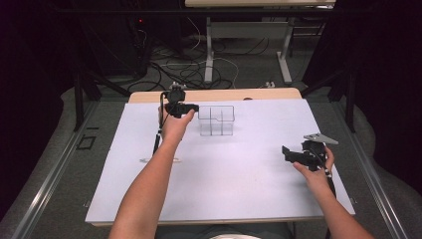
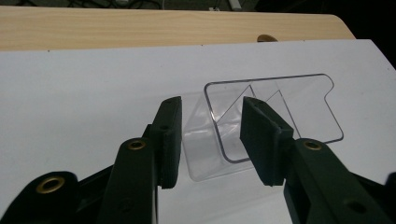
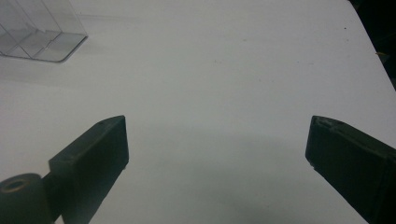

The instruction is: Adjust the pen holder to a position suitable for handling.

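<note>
Two forearms come in from the bottom of the high view over the white table top (image 1: 239,189), and the left one is stretched far forward, almost straight, its hand wrapped round the left gripper (image 1: 191,107) near the table's far edge. That gripper points sideways toward the clear plastic divided organizer (image 1: 216,120), which stands upright on the far middle of the sheet. From the left gripper view, the jaws stand partly apart with the near end wall of the organizer (image 2: 219,135) between them; whether the pads touch the plastic, I cannot tell, and a gap shows on each side.

Over on the near right, the right forearm is bent in short, the hand low and close to the table edge, holding the right gripper (image 1: 288,154) with its grey three-cornered plate on top. Its jaws are spread wide with nothing between them, just bare white surface in the right gripper view (image 3: 215,154).

No readable writing or labels anywhere.
</note>
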`<state>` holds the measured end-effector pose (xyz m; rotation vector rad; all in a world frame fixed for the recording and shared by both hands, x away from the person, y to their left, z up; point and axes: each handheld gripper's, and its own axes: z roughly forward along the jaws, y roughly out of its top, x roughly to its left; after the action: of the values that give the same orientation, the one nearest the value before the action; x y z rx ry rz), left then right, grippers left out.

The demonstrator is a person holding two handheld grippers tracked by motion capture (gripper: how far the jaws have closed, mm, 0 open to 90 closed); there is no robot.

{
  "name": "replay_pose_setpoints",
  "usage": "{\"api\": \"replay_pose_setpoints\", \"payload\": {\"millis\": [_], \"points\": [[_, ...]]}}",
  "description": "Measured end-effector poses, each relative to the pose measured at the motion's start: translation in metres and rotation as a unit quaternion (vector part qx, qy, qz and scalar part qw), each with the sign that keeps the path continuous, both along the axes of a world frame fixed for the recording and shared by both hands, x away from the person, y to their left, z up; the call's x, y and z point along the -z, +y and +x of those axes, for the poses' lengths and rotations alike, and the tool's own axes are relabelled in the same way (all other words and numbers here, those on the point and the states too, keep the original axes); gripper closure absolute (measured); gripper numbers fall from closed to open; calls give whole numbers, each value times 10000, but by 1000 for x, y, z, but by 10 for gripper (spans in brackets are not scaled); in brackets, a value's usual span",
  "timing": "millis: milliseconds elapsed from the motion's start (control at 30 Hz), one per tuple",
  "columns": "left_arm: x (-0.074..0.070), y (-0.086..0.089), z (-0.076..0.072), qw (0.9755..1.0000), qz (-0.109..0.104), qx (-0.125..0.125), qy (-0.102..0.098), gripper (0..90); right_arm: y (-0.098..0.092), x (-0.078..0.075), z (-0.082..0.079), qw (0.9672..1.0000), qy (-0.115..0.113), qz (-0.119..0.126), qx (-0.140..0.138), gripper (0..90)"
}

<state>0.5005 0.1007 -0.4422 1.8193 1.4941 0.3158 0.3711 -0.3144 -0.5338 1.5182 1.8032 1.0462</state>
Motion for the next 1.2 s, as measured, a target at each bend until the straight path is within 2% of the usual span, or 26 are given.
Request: {"api": "replay_pose_setpoints", "payload": {"millis": [100, 200, 367, 533, 600, 733, 833, 933, 1067, 1100, 1200], "points": [[5, 0, 5, 10000, -3, 19, 52, 602, 0, 1, 0, 10000, -6, -18, 15, 59], [11, 1, 9, 9997, -181, 49, 139, 606, 0, 2, 1, 10000, 27, 9, 10, 61], [17, -3, 13, 9996, -134, 67, 221, 607, -1, 2, 0, 10000, 28, 29, -4, 63], [23, -8, 16, 9990, -306, 73, 326, 615, -1, 2, 1, 10000, 62, 51, 4, 64], [27, -8, 17, 9981, -461, 72, 393, 623, -1, 2, 1, 10000, 56, 58, -5, 64], [33, -9, 19, 9966, -616, 84, 547, 641, -2, 2, 0, 10000, 53, 39, -19, 64], [35, -10, 19, 9964, -629, 86, 554, 647, -2, 3, 0, 10000, 69, 47, -10, 65], [36, -9, 19, 9967, -552, 103, 594, 669, -1, 3, 1, 10000, 82, 46, -5, 66], [38, -8, 19, 9963, -585, 78, 624, 689, -1, 3, 1, 10000, 80, 54, -18, 66], [38, -9, 19, 9957, -656, 15, 649, 695, -1, 3, 1, 10000, 81, 44, -28, 66], [40, -7, 19, 9956, -634, 35, 694, 724, -1, 3, 1, 9999, 94, 42, -27, 66]]}}
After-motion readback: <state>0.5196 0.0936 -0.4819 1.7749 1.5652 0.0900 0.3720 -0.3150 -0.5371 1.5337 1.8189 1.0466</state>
